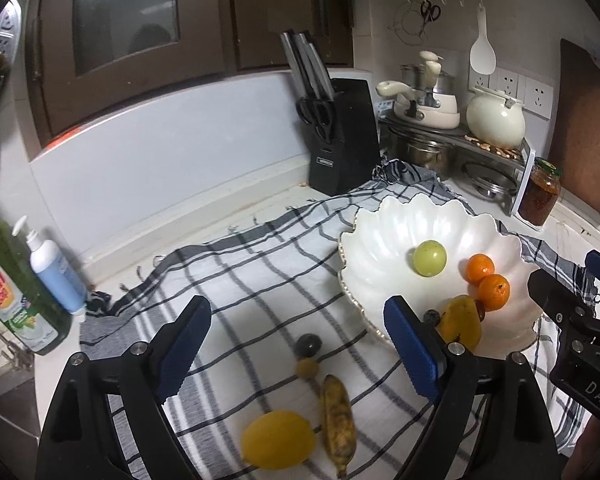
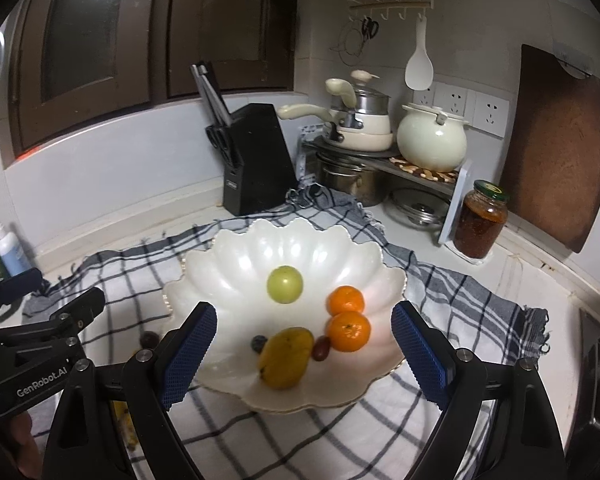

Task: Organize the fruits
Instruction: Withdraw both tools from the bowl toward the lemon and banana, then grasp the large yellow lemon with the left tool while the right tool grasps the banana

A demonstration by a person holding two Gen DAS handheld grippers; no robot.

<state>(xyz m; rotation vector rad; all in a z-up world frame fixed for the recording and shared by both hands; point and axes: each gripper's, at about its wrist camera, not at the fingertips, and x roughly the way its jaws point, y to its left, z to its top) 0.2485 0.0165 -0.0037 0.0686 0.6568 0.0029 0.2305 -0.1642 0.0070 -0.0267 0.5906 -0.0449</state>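
Observation:
A white scalloped bowl [image 2: 228, 264] on a checked cloth holds a green fruit [image 2: 284, 284], two oranges [image 2: 348, 331], a yellow mango [image 2: 286, 358], a blueberry [image 2: 258, 344] and a dark red grape [image 2: 321, 348]. My right gripper [image 2: 304, 354] is open and empty, just above the bowl's near side. My left gripper [image 1: 298, 344] is open and empty over the cloth, left of the bowl [image 1: 380, 236]. Below it lie a dark plum [image 1: 309, 345], a small brown fruit [image 1: 308, 368], a spotted banana [image 1: 337, 416] and a yellow lemon [image 1: 278, 445].
A black knife block [image 1: 344, 140] stands at the back. A rack with pots and a white kettle [image 1: 496, 116] and a jar [image 1: 539, 192] are at the back right. Soap bottles [image 1: 56, 272] stand at the left. A wooden board [image 2: 560, 152] leans right.

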